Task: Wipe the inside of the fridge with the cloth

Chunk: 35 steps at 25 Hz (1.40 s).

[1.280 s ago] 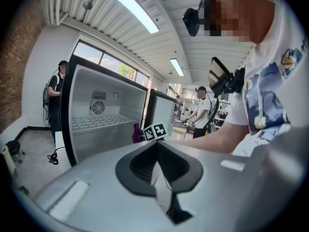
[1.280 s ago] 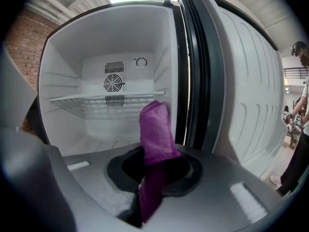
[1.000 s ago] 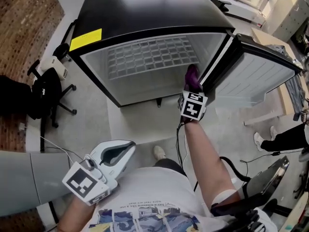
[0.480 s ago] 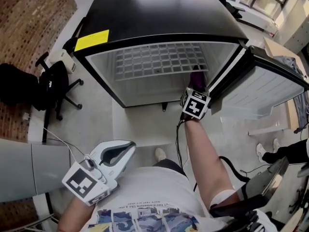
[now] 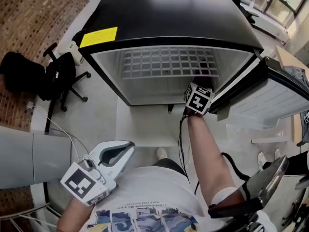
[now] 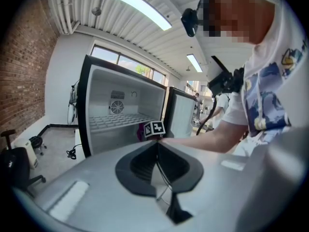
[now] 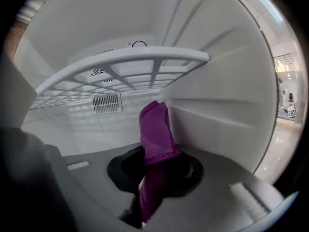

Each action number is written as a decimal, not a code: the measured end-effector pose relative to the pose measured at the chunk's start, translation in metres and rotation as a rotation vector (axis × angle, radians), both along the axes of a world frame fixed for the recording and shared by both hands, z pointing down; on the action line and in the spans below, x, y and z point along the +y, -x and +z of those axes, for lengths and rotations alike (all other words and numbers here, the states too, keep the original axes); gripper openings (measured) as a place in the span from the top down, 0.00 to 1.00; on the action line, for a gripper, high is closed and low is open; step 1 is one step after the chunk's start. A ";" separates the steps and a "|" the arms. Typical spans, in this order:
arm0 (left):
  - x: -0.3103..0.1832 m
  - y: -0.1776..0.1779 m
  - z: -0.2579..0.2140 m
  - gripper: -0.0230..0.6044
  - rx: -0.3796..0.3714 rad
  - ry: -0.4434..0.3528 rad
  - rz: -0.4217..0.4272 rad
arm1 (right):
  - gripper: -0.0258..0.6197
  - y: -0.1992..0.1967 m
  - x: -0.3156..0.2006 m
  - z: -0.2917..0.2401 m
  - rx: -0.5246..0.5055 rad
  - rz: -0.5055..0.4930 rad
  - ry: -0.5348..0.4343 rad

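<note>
Under the wire shelf of the open fridge, close to its right wall, my right gripper has its jaws clamped on the purple cloth, whose folded free end stands up beyond the tips. I cannot tell whether it touches the wall. My left gripper hangs well back from the fridge, jaws together on nothing. I judge the cloth light, soft and limp, likely to flop and bunch rather than slide flat. A hold low on the fold, as here, should leave a pad free to press on the liner. A yellow label sits at the fridge top's front left corner, its print too small to read. No brand is legible.
</note>
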<state>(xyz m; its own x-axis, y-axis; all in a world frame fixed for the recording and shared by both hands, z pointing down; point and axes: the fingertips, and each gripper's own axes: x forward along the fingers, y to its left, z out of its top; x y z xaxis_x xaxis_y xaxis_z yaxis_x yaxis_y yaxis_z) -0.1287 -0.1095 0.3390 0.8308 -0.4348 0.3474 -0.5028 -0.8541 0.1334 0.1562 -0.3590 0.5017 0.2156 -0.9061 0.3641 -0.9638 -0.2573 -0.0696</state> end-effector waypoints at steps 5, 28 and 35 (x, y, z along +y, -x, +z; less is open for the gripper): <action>-0.008 0.004 0.001 0.95 -0.011 0.002 -0.034 | 0.88 0.001 -0.018 0.000 0.007 -0.029 -0.033; -0.031 -0.001 0.004 0.95 -0.023 0.009 -0.087 | 0.88 0.032 -0.068 0.015 0.057 -0.261 -0.056; -0.029 0.015 0.007 0.95 -0.025 0.016 -0.121 | 0.88 0.064 -0.076 0.017 0.069 -0.324 -0.058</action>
<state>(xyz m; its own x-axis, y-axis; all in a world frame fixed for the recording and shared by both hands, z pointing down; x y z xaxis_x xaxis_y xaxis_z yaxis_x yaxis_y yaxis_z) -0.1438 -0.1387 0.3462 0.7636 -0.5258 0.3747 -0.6055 -0.7847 0.1329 0.0922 -0.4353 0.5190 -0.0643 -0.9502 0.3048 -0.9978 0.0653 -0.0069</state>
